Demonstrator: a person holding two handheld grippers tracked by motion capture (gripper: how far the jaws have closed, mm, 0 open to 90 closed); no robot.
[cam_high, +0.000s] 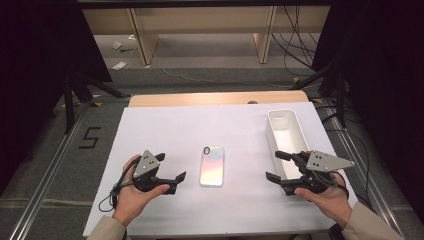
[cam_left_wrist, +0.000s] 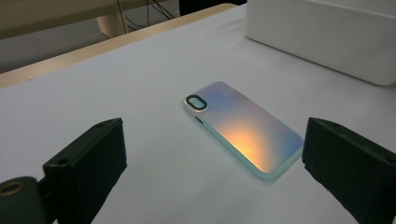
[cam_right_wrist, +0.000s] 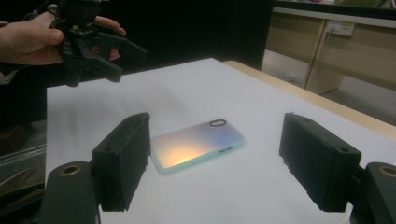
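An iridescent phone case (cam_high: 212, 166) lies flat, back side up, in the middle of the white table sheet (cam_high: 220, 130). My left gripper (cam_high: 176, 181) hovers to its left, jaws wide apart and pointed toward it, nothing between them. On the other side my right gripper (cam_high: 276, 165) is open too, aimed at the case from the right. In the left gripper view the phone case (cam_left_wrist: 243, 128) lies ahead between the two black jaws. The right gripper view shows the phone case (cam_right_wrist: 198, 144) ahead and the left gripper (cam_right_wrist: 123, 63) farther off, held by a hand.
A white rectangular bin (cam_high: 286, 140) stands at the right, just behind my right gripper; the bin (cam_left_wrist: 322, 35) also appears beyond the case. The wooden table edge (cam_high: 215, 98) runs along the back. Dark stands and cables flank the table.
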